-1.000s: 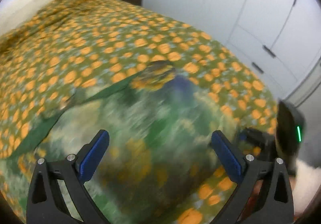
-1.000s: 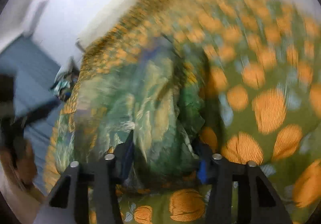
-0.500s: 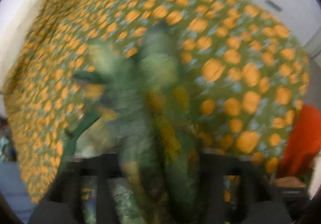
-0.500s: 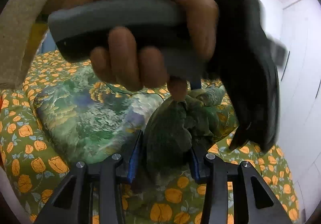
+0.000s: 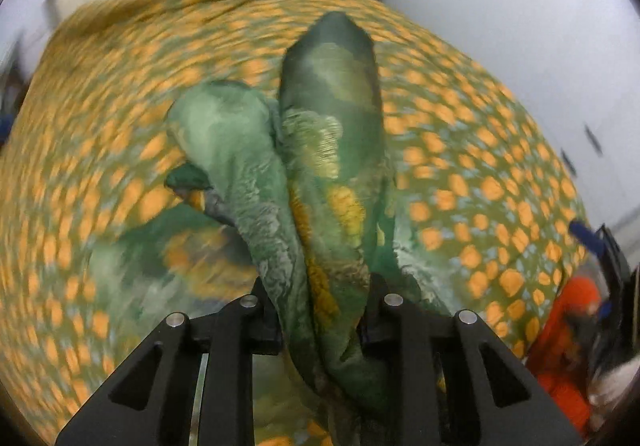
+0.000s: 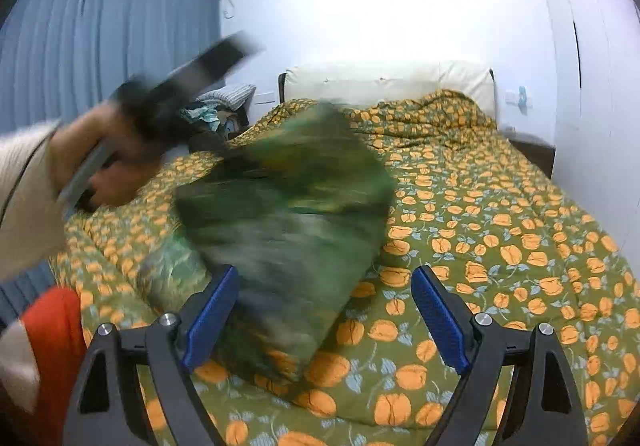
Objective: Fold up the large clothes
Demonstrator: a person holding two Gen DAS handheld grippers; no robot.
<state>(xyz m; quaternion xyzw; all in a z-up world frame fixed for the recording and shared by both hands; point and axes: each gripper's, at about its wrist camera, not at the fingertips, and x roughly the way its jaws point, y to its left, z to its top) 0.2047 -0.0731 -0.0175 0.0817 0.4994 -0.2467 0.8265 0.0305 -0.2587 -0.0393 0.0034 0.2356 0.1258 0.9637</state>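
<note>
Green garment (image 5: 320, 182) is bunched in the closing left gripper (image 5: 324, 310) (right gripper (image 6: 324, 310) opening, empty).

Green patterned garment (image 5: 332, 174): thin cloth, smooth, slight sheen. Olive bedspread with orange print (image 6: 500, 230): matt woven cloth. Right gripper (image 6: 324, 318): matt black plastic, ribbed blue pads, bright metal pins. Grey-blue pleated curtain (image 6: 100, 46): matt cloth.
</note>
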